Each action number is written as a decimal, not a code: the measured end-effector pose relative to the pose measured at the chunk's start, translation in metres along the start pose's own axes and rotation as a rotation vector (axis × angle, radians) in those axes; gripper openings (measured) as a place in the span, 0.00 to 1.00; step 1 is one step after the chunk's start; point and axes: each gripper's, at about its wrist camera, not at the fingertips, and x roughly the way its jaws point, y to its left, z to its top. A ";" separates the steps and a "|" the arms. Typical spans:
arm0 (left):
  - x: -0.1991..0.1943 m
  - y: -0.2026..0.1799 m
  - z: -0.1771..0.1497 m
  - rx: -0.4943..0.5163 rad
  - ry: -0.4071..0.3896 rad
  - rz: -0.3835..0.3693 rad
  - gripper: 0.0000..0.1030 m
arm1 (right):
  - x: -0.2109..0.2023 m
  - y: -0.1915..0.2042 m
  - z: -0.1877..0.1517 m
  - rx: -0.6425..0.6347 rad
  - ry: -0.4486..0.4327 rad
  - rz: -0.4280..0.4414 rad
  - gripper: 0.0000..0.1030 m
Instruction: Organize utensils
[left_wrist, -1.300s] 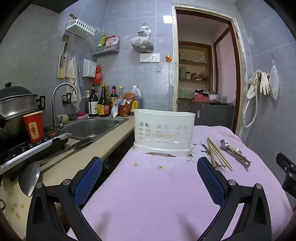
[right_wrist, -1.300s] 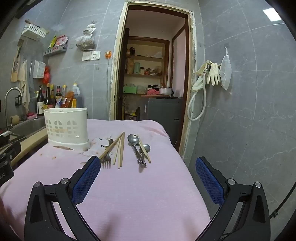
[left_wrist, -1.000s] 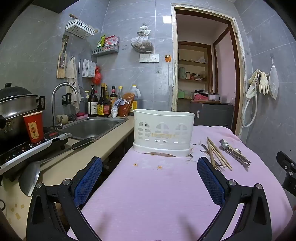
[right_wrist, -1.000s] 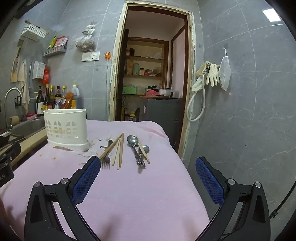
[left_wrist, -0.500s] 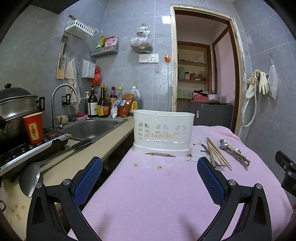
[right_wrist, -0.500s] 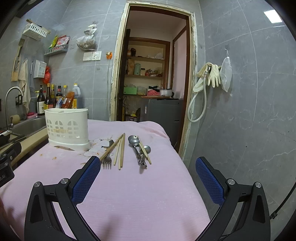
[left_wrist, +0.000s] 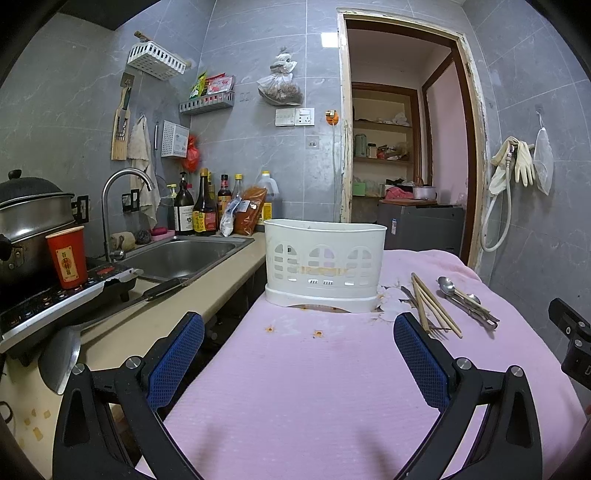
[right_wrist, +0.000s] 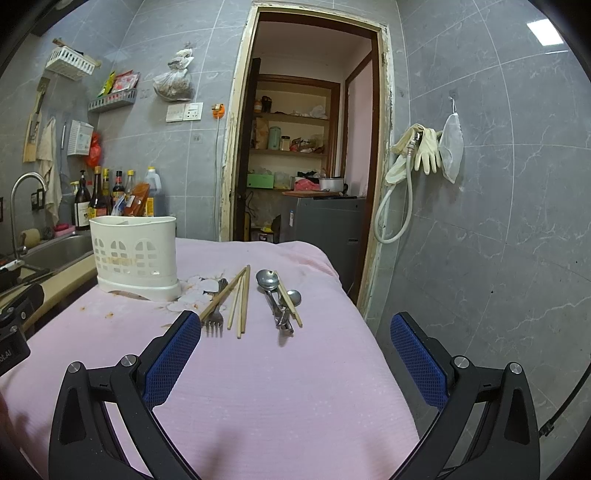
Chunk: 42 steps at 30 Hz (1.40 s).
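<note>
Two grippers hover above a desk (right_wrist: 295, 387) draped in pink cloth, each with its blue-padded jaws spread wide and holding nothing. The left gripper (left_wrist: 297, 363) faces a white slotted utensil holder (left_wrist: 324, 264) standing upright at the far side of the desk, beside the sink (left_wrist: 181, 256). The right gripper (right_wrist: 295, 356) points toward the loose utensils lying flat to the right of the holder: a fork (right_wrist: 215, 314) with tines toward the camera, several wooden chopsticks (right_wrist: 242, 299) partly crossing it, and just to their right a cluster of metal spoons (right_wrist: 275, 291) with another chopstick on top. How many spoons are in that cluster is hard to tell. White scraps (right_wrist: 201, 286) lie between holder and fork.
</note>
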 end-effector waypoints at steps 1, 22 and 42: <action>0.000 0.000 0.000 0.000 0.000 0.000 0.98 | 0.000 0.000 0.000 0.000 0.000 0.000 1.00; -0.001 0.000 0.000 0.002 -0.001 0.000 0.98 | 0.000 0.001 -0.001 0.000 0.000 0.000 1.00; 0.000 0.000 -0.001 0.003 -0.003 0.000 0.98 | -0.002 0.005 -0.003 -0.004 0.001 0.003 1.00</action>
